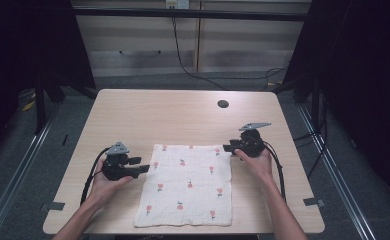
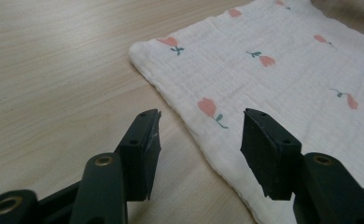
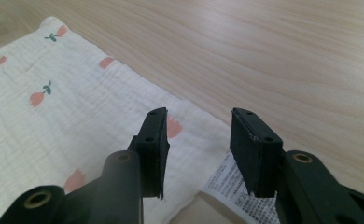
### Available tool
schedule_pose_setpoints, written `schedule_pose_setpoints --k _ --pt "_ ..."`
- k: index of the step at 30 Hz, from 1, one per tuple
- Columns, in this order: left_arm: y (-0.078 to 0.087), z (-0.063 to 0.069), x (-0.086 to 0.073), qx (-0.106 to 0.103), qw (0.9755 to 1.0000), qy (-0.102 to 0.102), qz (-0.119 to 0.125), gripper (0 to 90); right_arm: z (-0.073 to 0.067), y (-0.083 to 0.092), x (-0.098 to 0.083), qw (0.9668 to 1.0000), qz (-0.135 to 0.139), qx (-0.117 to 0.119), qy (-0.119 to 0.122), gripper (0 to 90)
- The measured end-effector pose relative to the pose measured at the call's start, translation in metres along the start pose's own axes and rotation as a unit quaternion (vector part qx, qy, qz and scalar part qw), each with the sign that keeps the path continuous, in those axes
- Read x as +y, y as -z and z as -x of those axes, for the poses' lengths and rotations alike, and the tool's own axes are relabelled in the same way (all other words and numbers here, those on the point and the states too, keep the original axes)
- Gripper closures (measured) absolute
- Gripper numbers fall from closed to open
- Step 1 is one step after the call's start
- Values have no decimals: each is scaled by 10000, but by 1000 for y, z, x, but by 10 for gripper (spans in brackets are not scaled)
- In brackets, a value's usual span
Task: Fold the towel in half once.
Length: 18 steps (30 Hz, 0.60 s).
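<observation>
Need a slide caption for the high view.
Two hand-held grippers, left and right, open at opposite edges of a flat white flower-printed cloth on a light wooden table.

A lab-like recording bay: dark curtains [image 1: 28, 45], floor rails [image 1: 13, 185], lone table [image 1: 183, 112].

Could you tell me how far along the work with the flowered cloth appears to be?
Done: the cloth lies flat and spread on the table. In hand: nothing; the left gripper and right gripper stand open at its left edge and far right corner, pads off the fabric. Left: any fold, since none shows yet.
</observation>
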<state>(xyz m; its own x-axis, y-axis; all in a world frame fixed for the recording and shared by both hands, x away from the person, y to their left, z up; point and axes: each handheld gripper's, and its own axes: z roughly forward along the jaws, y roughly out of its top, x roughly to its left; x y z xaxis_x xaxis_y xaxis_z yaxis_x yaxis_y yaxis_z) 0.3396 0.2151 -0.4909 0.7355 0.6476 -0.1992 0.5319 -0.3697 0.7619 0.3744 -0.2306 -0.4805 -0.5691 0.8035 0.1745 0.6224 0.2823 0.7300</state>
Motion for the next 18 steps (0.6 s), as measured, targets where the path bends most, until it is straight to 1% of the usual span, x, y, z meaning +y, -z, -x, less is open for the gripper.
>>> schedule_pose_setpoints --k 1,3,6,10,11,14,18 --pt "0 0 0 -2 10000 37 20 463 1 -1 1 10000 -32 -1 -7 564" --pt "0 -1 0 12 10000 14 0 459 5 -5 2 10000 -90 -30 14 562" --pt "0 -1 0 5 10000 10 -4 456 8 -8 2 9998 -185 -95 -24 546" --pt "-1 0 -1 1 10000 -13 -45 454 10 -12 1 9998 -182 -114 -16 536" --pt "-2 1 -1 0 10000 -31 -75 453 11 -14 2 9996 -234 -155 -58 532" --pt "-3 2 -1 -12 9999 -48 -108 451 13 -16 2 9996 -235 -148 -91 529" --pt "-5 3 -2 -31 9998 -94 -157 448 13 -20 4 9995 -270 -163 -58 531"
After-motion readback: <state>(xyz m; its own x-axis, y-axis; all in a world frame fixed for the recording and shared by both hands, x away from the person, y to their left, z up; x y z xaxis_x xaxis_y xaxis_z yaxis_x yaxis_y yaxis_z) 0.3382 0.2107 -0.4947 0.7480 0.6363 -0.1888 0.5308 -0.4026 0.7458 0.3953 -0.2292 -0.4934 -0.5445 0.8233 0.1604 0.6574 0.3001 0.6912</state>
